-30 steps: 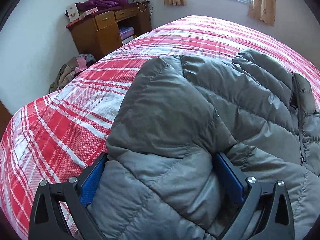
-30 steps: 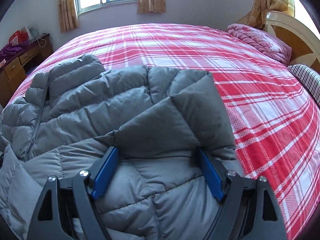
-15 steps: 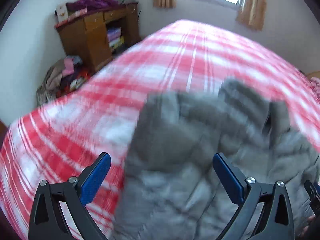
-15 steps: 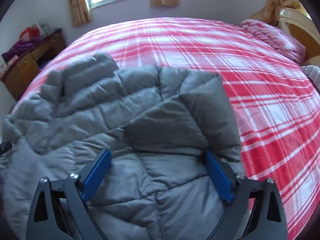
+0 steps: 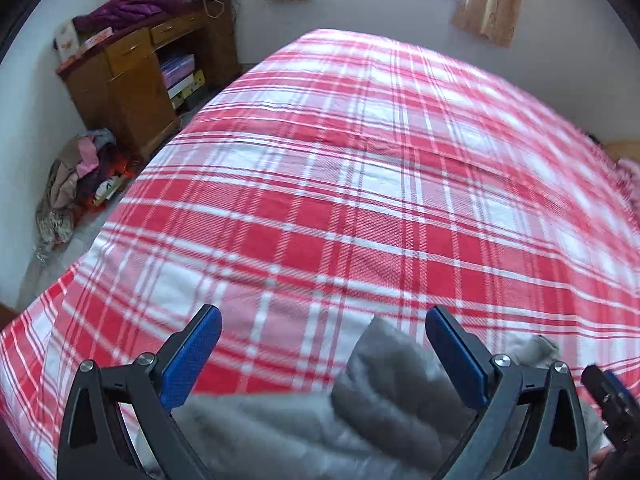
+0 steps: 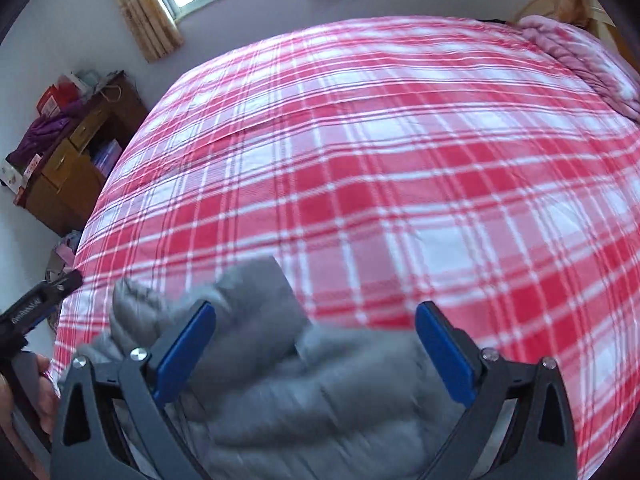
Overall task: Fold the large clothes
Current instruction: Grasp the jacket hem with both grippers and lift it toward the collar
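A grey puffer jacket (image 5: 380, 396) lies folded on the red plaid bedspread (image 5: 360, 184), blurred, at the bottom of both views. My left gripper (image 5: 323, 314) hovers above its near edge, open, its blue pads (image 5: 192, 354) clear of the fabric. My right gripper (image 6: 316, 308) is above the jacket (image 6: 320, 384) too, its jaws opening wide, with the cloth seen beneath and between them but not pressed. The right gripper's tip (image 5: 608, 396) shows in the left wrist view, and the left gripper (image 6: 36, 306) with a hand (image 6: 40, 384) shows in the right wrist view.
A wooden desk (image 5: 132, 80) piled with clothes and boxes stands by the far left wall. A heap of clothes (image 5: 76, 176) lies on the floor beside it. A pink quilt (image 6: 580, 52) sits at the head of the bed. The plaid bedspread stretches beyond the jacket.
Both grippers let go of the jacket's folded edge, pulled back and rose. The jacket slid from the middle of both views to the bottom. The right jaws spread wider.
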Demonstrator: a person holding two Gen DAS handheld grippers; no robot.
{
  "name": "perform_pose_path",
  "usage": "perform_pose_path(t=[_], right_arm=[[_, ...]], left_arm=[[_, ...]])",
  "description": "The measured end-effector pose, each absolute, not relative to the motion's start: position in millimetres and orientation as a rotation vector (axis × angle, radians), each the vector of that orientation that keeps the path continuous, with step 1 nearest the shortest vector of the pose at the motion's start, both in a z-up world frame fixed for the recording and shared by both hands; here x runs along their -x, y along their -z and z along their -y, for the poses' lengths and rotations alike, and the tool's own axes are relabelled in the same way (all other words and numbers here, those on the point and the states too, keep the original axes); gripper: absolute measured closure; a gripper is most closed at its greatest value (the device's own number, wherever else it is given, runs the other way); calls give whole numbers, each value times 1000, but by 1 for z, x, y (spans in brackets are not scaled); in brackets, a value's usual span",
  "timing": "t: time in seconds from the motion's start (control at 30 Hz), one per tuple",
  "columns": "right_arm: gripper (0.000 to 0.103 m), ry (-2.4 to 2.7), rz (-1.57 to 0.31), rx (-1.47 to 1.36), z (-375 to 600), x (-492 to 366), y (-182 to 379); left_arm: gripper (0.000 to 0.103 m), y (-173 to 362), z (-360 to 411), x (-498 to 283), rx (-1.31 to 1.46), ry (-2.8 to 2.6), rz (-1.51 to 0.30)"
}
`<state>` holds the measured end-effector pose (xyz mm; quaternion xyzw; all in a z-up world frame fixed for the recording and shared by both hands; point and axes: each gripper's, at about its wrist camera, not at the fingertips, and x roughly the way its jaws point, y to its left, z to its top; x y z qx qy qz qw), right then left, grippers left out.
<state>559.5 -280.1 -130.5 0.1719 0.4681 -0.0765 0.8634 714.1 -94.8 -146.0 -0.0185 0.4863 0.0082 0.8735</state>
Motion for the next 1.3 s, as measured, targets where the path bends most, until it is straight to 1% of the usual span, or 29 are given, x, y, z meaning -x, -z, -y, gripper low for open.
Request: perform_pose_path(t=[0.13,0.2,0.23,0.27,0.3,0.33,0.37,0.4,0.43,0.47,0.5,0.6,0.7,0.8,0.97,1.07,1.2,1.3], right_arm=[[1,148,-1020,-312,266,-595,143],[1,140,-1053,-276,260,-610,153],[1,146,-1069,-261,260,-616,157],[1,148,-1086,-242,258,-618,162],[8,142,-1101,-226,258,-619,165],[17,126,-1106,-225,259,-616,166],[42,90,-1111,-228,259,-612,166],[64,55,-1135,-222,258,-607,168],[69,39,-1151,-210,258,-599,168],[81,27,-1143,-204,257,-591,165],[89,11,-1126,-194,258,-580,159],[94,-2,-1067,-163,261,-549,140],[95,-34,-1007,-155,265,-515,125],[97,-50,-961,-151,262,-487,124],[98,-42,-936,-183,262,-458,152],[98,-27,-941,-185,266,-450,168],[100,-4,-969,-140,266,-449,191],[100,-3,-956,-118,267,-446,188]], left_arm=[[1,175,115,-728,-7,4,-1076],[1,179,121,-724,-36,42,-1061],[6,179,124,-718,-54,67,-1040],[29,177,125,-712,-66,93,-1025],[46,175,125,-703,-74,148,-1021],[71,175,124,-698,-70,190,-1033],[85,174,122,-692,-63,220,-1040],[89,169,117,-681,-63,239,-1026],[93,164,114,-673,-65,250,-1008],[96,158,109,-661,-71,265,-980],[98,152,103,-648,-77,267,-955],[99,138,84,-614,-65,280,-886],[100,133,71,-585,-69,281,-829],[101,149,58,-565,-33,265,-830],[101,191,55,-553,-4,226,-891],[102,206,55,-554,5,206,-912],[102,206,60,-553,-25,188,-903],[102,192,56,-546,-44,161,-898]])
